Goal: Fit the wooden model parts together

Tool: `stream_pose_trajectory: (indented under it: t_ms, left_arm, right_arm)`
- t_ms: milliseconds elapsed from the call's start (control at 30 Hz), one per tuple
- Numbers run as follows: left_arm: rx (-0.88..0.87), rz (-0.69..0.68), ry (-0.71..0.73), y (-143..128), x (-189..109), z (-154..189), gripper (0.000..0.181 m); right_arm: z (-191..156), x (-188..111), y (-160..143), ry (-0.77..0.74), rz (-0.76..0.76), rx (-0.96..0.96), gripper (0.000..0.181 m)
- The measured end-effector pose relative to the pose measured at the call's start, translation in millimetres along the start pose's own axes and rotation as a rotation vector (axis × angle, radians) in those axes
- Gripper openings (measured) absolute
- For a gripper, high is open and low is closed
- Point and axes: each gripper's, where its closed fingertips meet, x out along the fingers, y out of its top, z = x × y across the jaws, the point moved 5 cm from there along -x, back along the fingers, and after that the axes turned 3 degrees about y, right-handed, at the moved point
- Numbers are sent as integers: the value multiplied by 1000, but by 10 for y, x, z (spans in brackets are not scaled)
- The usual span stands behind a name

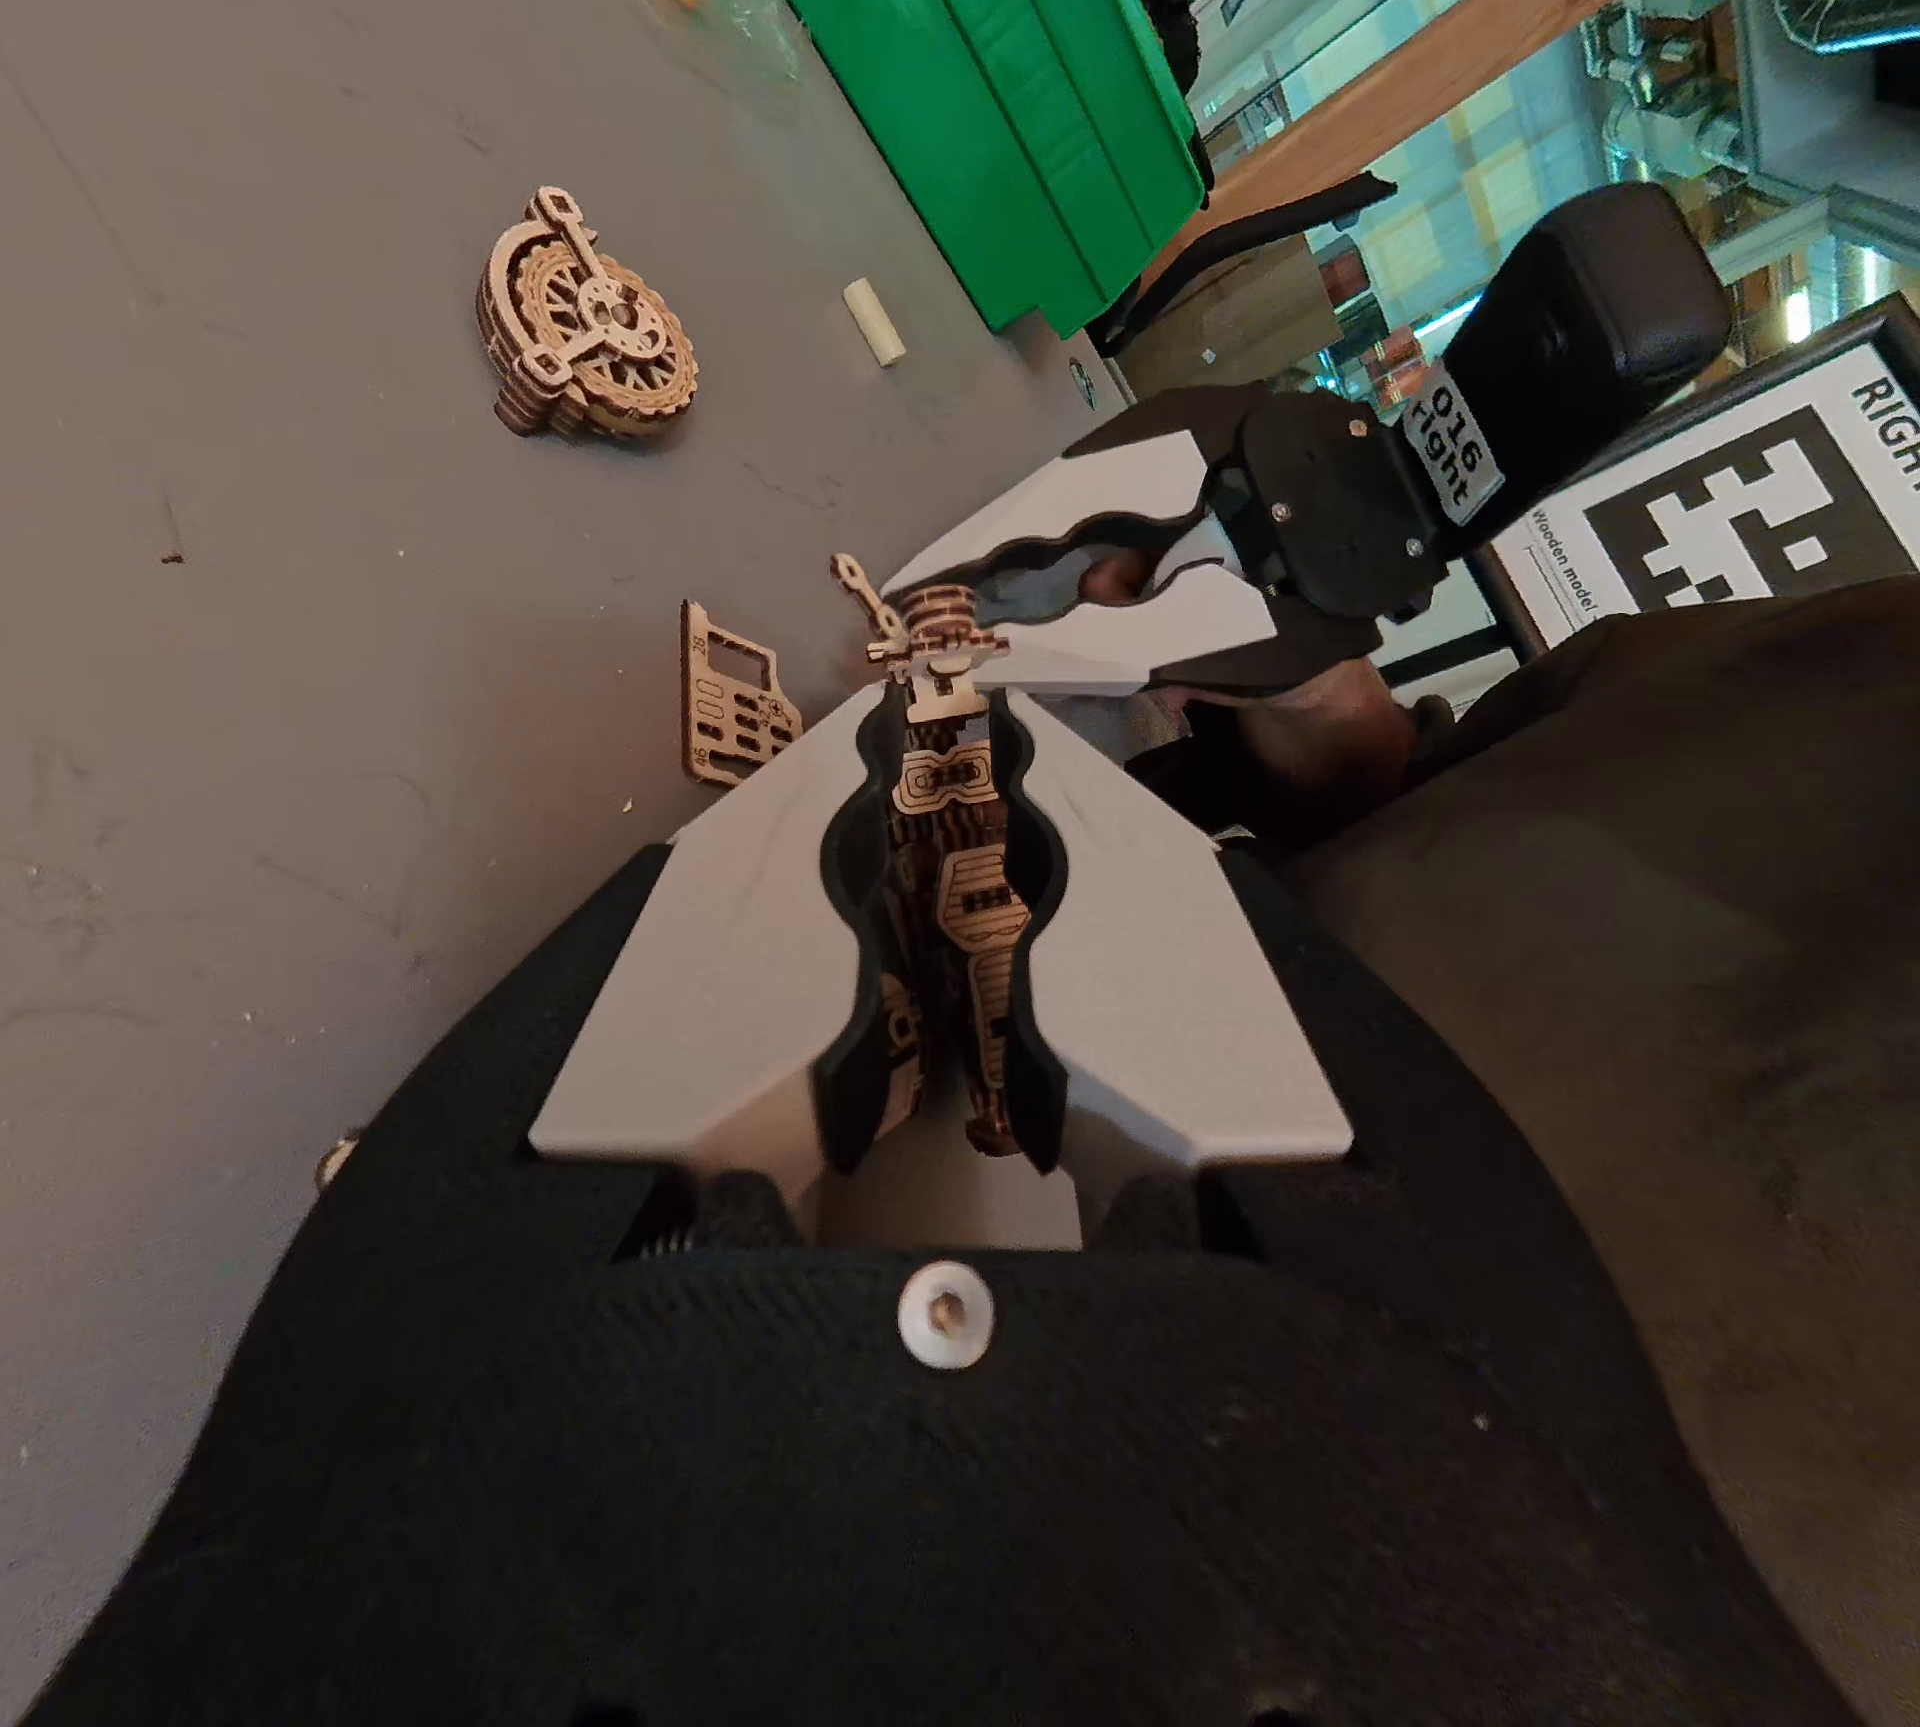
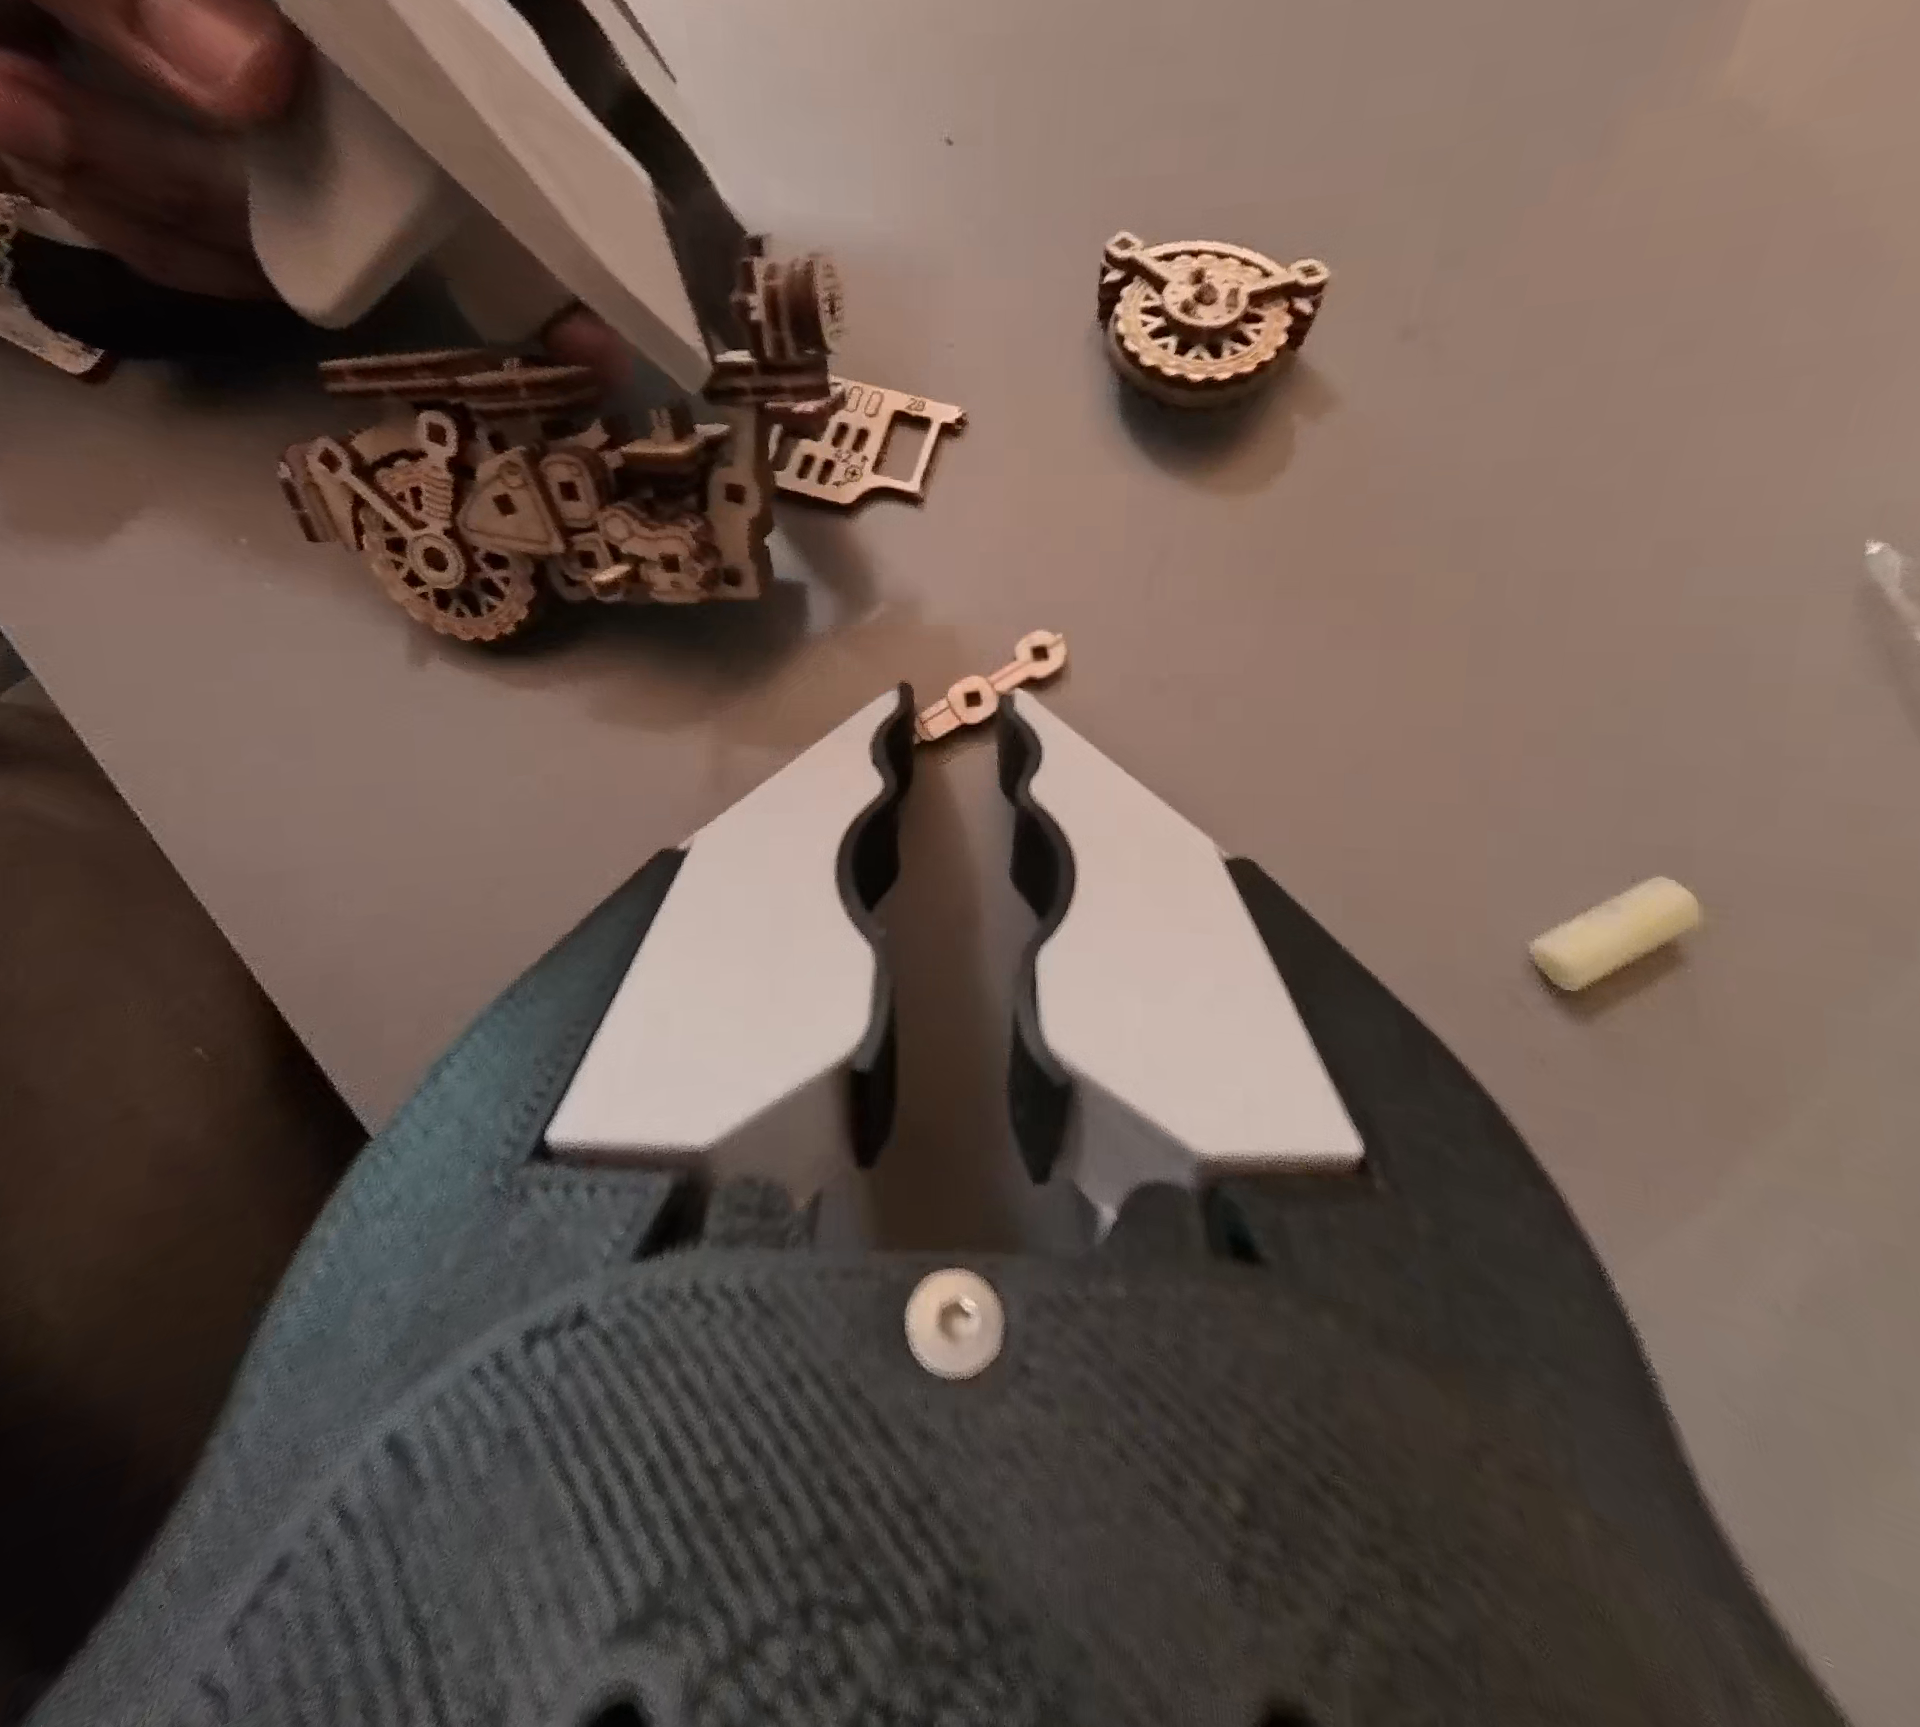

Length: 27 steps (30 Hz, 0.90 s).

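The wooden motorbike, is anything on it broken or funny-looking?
Nothing looks broken. The motorbike, clamped by the left gripper, has only one wheel fitted. The other wheel lies flat on the grey table, apart from it, not yet attached.

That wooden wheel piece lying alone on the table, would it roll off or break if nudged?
The wooden wheel piece lies flat on its side, so it would probably slide rather than roll. Its thin spokes and projecting arms look delicate and might snap under a hard squeeze. Thin cut wood suggests it is light.

Tan laser-etched wooden model (spoked wheels) — grey table, green bin.
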Motion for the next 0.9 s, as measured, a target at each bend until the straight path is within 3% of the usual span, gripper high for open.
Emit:
stream_pose_trajectory:
  t_ms: [200, 267, 433, 567, 767, 900]
  left_arm:
    - [0, -2, -3, -2, 0, 1, 13]
    - [-2, -2, -4, -2, 0, 1, 13]
    - [0, -6, -5, -6, 2, 3, 13]
    - [0, -11, -9, -12, 4, 6, 13]
    - [-17, -23, -22, -14, 11, 0, 13]
    - [-15, -51, -42, -36, 25, 16, 13]
  right_arm:
    - [-17, 42, 6, -47, 9, -14, 16]
    - [-46, 55, 11, -23, 14, -8, 8]
    - [-82, 47, 19, 54, 33, -44, 8]
    - [-83, -91, 175, 45, 158, -130, 8]
    - [-213, -328, 413, 24, 368, -512, 7]
    - [-231, -278, 311, 5, 382, -890, 7]
